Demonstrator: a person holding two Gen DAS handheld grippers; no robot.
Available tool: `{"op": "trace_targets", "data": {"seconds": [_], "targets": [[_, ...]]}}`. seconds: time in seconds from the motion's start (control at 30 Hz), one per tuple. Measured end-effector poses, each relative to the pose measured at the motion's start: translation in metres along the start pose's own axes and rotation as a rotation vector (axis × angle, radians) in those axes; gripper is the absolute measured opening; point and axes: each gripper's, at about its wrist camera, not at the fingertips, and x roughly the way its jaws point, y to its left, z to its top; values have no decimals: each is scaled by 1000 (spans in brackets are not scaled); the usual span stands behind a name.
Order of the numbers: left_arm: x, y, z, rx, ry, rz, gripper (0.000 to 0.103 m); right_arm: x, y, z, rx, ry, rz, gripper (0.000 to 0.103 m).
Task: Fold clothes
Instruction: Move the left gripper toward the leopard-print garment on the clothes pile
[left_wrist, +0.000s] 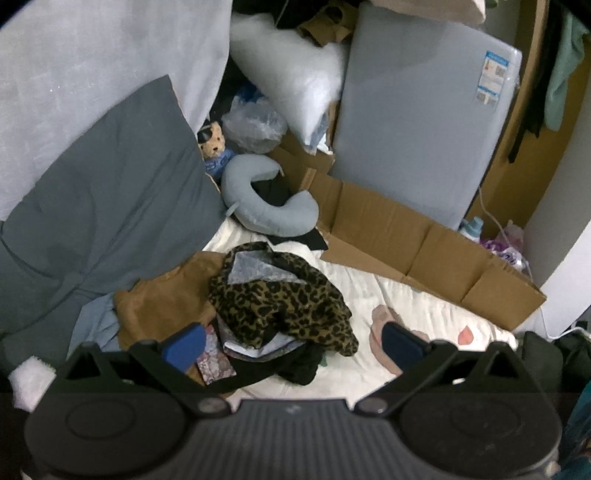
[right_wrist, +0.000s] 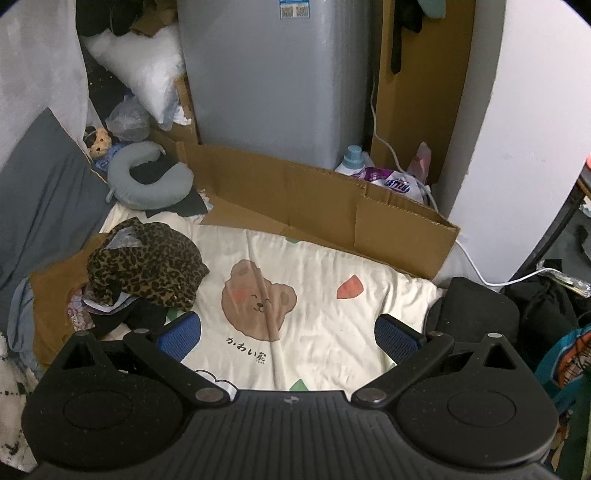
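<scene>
A heap of clothes lies on a cream bedsheet (right_wrist: 317, 332) printed with a brown bear. On top is a crumpled leopard-print garment (left_wrist: 284, 302) (right_wrist: 147, 266); under it are a tan garment (left_wrist: 162, 306) (right_wrist: 51, 295), a black one (left_wrist: 299, 365) and a floral piece (left_wrist: 214, 362). My left gripper (left_wrist: 293, 349) hovers open just above the near edge of the heap, holding nothing. To the right of the heap my right gripper (right_wrist: 288, 338) hangs open over the bear print, its blue pads (right_wrist: 181, 338) apart and empty.
Flattened cardboard (left_wrist: 413, 236) (right_wrist: 314, 206) lines the far edge of the bed before a grey appliance (right_wrist: 277, 81). A grey pillow (left_wrist: 99, 206), neck pillow (left_wrist: 266, 195) and teddy bear (left_wrist: 212, 144) lie at the left. Black bags (right_wrist: 476, 306) and a white cable sit right.
</scene>
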Motion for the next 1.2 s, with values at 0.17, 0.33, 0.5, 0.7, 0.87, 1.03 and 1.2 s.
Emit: {"op": "trace_targets", "data": {"seconds": [0.17, 0.33, 0.5, 0.7, 0.87, 1.03, 1.2], "targets": [[27, 6, -1, -23, 20, -13, 102, 25, -1, 4, -1, 14, 7, 103], [54, 12, -3, -44, 35, -11, 102, 50, -1, 9, -1, 29, 15, 103], [82, 19, -8, -76, 46, -22, 102, 74, 0, 12, -7, 42, 37, 103], [116, 23, -15, -72, 62, -28, 102, 107, 0, 11, -14, 79, 74, 103], [141, 25, -21, -54, 52, -26, 102, 131, -3, 10, -33, 72, 137, 103], [167, 29, -29, -63, 43, -12, 102, 160, 0, 2, -67, 73, 170, 103], [190, 29, -36, -43, 43, -2, 102, 193, 6, -19, -69, 109, 214, 103]]}}
